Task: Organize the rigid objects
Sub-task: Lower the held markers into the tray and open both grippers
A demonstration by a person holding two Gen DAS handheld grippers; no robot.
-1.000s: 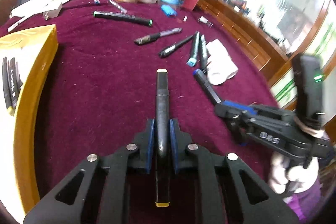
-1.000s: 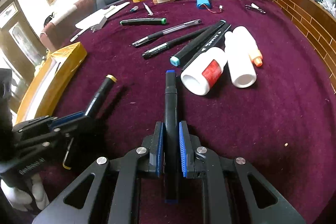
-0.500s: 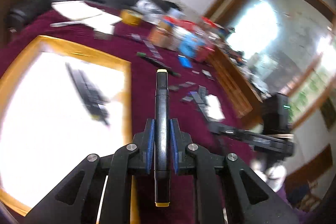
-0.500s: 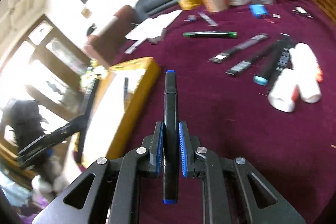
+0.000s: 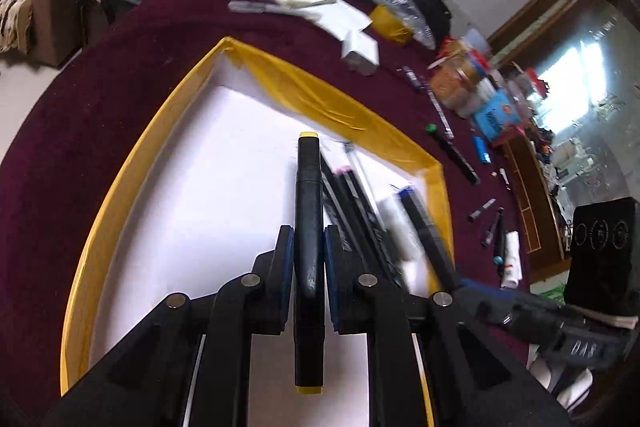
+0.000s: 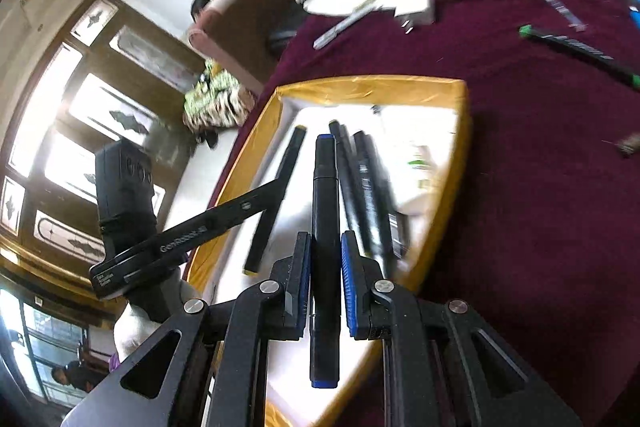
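Markers fill both my tongs. My left tongs (image 5: 308, 263) are clamped on a black marker with yellow ends (image 5: 308, 227), held over the white floor of the yellow-rimmed box (image 5: 120, 163). My right tongs (image 6: 325, 275) are clamped on a black marker with blue ends (image 6: 325, 207), above the same box beside the black pens (image 6: 366, 187) lying inside it. The box sits on the maroon surface (image 6: 540, 187), where a green-capped marker (image 6: 580, 51) lies near the far edge.
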